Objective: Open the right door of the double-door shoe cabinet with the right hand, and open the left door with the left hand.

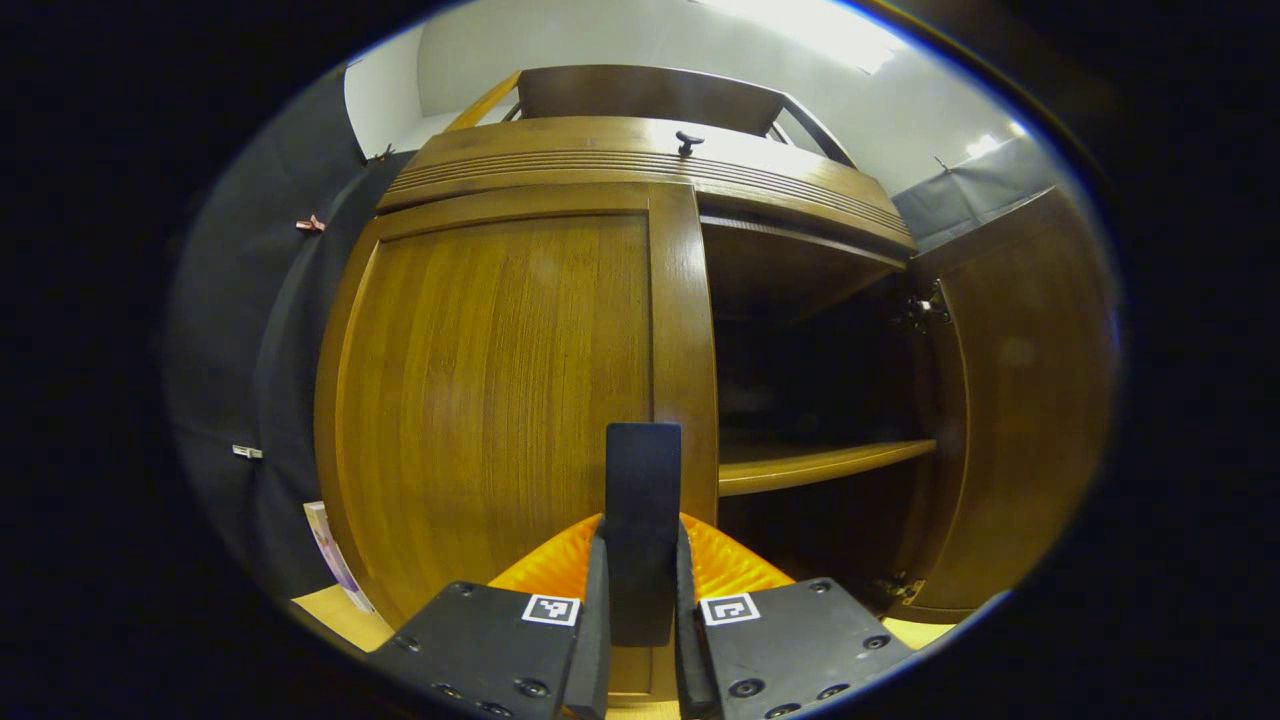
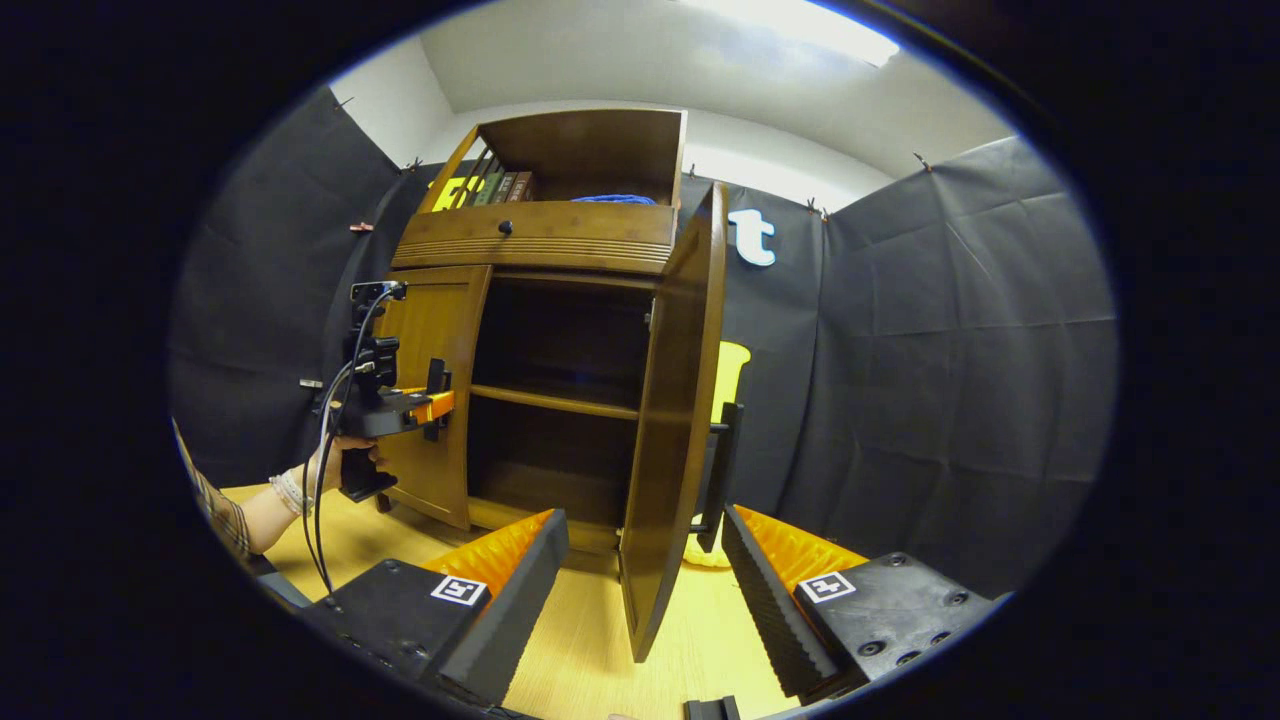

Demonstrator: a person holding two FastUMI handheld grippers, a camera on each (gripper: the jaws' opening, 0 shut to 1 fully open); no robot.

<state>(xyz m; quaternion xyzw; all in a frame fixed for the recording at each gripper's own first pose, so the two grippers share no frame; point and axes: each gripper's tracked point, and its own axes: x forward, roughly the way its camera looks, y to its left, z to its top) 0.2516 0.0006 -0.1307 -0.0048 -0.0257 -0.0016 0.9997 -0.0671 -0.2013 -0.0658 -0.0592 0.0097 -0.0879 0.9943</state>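
Gripping left door handle [image 1: 642, 500], right door [image 2: 672, 420] swung open

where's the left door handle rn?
In the left gripper view, the left door handle stands bottom centre, clamped in the left claw, at the closed left door inner edge.

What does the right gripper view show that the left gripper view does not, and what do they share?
Right gripper view: the open right gripper, its fingers either side of the swung-out right door without touching it; a hand holding the left gripper at the left door; books on top.
Left gripper view: close up, its fingers clamp the left door's handle; a hinge inside.
Shared: closed left door, open right door, inner shelf, drawer knob.
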